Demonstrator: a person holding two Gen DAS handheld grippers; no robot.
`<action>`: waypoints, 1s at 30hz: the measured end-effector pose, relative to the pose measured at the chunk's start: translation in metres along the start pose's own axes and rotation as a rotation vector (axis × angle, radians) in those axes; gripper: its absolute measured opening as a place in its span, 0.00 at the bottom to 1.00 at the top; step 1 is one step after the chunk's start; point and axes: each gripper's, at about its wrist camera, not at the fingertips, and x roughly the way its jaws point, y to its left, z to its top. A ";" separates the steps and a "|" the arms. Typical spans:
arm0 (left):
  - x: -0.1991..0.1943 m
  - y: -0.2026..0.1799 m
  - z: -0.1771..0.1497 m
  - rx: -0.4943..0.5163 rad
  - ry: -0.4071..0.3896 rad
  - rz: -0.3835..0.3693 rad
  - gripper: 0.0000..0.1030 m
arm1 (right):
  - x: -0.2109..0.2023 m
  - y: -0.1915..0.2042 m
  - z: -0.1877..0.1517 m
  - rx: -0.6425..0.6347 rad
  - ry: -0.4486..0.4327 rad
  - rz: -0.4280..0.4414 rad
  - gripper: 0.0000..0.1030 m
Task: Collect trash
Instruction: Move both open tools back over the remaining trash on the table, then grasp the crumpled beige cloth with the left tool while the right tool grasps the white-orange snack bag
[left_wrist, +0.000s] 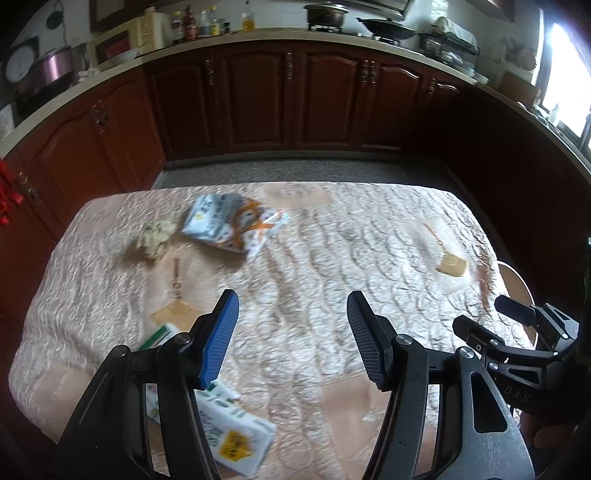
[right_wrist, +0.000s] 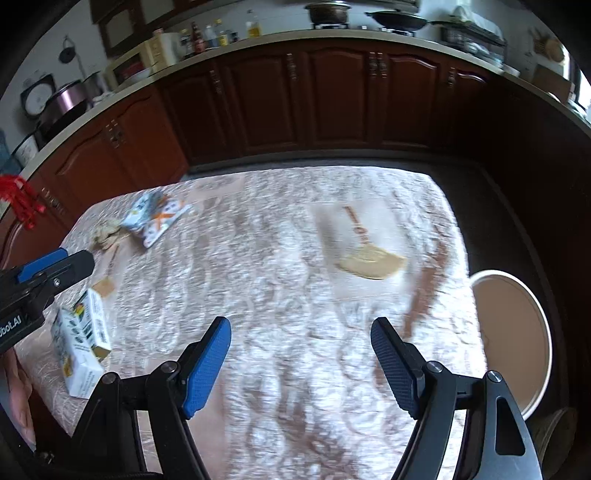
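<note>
On the pale patterned tablecloth (left_wrist: 332, 266) lie a blue-and-white snack bag (left_wrist: 232, 223) (right_wrist: 155, 218), a crumpled wad of paper (left_wrist: 153, 238) (right_wrist: 105, 232) to its left, and a white carton (left_wrist: 225, 424) (right_wrist: 79, 347) near the front left edge. My left gripper (left_wrist: 291, 314) hovers open over the cloth with nothing between its fingers; the carton lies partly under its left finger. My right gripper (right_wrist: 301, 334) also stands open and empty above the table's middle. Each gripper shows at the edge of the other's view.
A round white bin (right_wrist: 513, 332) stands on the floor by the table's right edge. Dark wooden cabinets (left_wrist: 295, 107) run behind the table, their counter crowded with bottles, pots and a wok. A fan motif (right_wrist: 369, 262) is printed on the cloth.
</note>
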 end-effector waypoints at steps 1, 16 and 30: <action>-0.001 0.006 -0.001 -0.008 0.000 0.007 0.58 | 0.002 0.006 0.000 -0.010 0.002 0.006 0.74; 0.004 0.097 -0.006 -0.146 0.064 0.008 0.58 | 0.020 0.068 0.000 -0.126 0.036 0.092 0.74; 0.069 0.193 0.030 -0.294 0.109 -0.049 0.63 | 0.091 0.125 0.077 -0.232 0.057 0.218 0.74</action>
